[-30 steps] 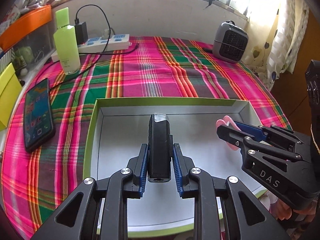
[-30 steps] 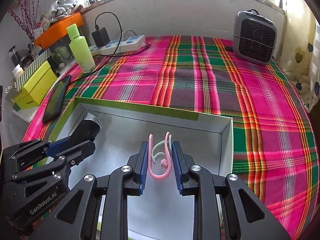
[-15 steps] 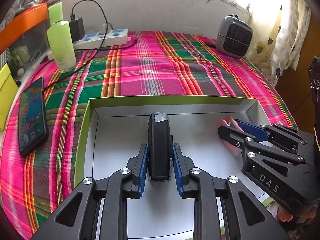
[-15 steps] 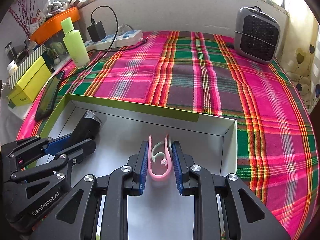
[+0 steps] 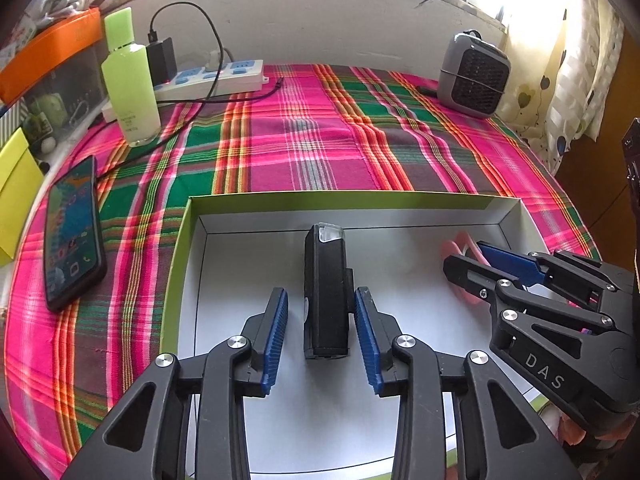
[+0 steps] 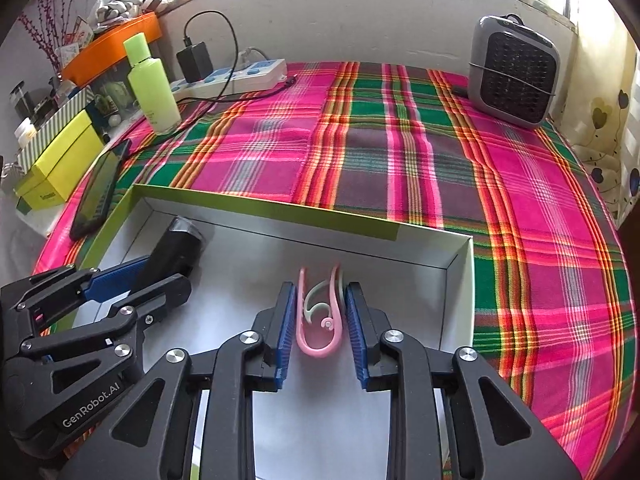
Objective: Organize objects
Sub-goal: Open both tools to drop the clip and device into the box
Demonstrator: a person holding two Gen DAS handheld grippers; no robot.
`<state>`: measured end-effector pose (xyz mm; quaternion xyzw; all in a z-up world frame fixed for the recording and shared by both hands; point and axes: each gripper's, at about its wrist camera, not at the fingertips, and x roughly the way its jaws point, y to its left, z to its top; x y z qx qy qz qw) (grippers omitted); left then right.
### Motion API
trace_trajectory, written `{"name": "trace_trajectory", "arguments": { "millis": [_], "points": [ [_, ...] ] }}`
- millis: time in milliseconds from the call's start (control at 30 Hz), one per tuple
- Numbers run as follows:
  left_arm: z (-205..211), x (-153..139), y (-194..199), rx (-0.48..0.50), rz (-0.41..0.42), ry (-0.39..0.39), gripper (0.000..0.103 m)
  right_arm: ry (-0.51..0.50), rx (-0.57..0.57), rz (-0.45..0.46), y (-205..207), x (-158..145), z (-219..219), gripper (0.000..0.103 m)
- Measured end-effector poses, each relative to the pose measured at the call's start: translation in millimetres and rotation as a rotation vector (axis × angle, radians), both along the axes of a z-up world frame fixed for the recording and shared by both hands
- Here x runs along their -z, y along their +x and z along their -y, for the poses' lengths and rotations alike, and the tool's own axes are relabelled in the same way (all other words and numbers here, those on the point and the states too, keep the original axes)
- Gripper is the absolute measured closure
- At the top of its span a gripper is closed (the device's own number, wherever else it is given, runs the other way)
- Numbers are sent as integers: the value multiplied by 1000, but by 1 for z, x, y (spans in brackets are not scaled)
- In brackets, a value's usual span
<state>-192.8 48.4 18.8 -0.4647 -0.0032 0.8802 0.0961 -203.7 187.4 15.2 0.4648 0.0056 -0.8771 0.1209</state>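
A shallow box [image 5: 320,198] with a green rim and white inside lies on the plaid cloth. A black bike light [image 5: 324,300] lies on the box floor between the jaws of my left gripper [image 5: 321,291]. Those jaws are opening, and a gap shows beside the left pad. In the right wrist view, pink and pale green clips [image 6: 318,344] stand on the box floor [image 6: 260,210] inside my right gripper [image 6: 320,286]. Its jaws are opening too, with thin gaps at the pads. The left gripper [image 6: 132,280] and the light [image 6: 176,248] show at the left of that view.
A phone [image 5: 74,228] lies left of the box. Behind it stand a green bottle [image 5: 130,80] and a power strip [image 5: 212,76] with a charger and cable. A grey heater [image 5: 474,76] sits at the far right. A yellow box [image 5: 16,188] is off the left edge.
Both pairs of jaws have parted from what they gripped. The light and the clips now rest on the box floor between the pads.
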Motion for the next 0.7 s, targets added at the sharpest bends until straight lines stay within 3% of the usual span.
{"name": "trace_trajectory", "arguments": {
  "millis": [167,700],
  "points": [
    [1,-5,6,1,-9,14,63,13,6,-33,7,-5,2,58],
    [15,-22,48,-23,-56,55,59,-11,42,-112,51,-29,-9,57]
  ]
}}
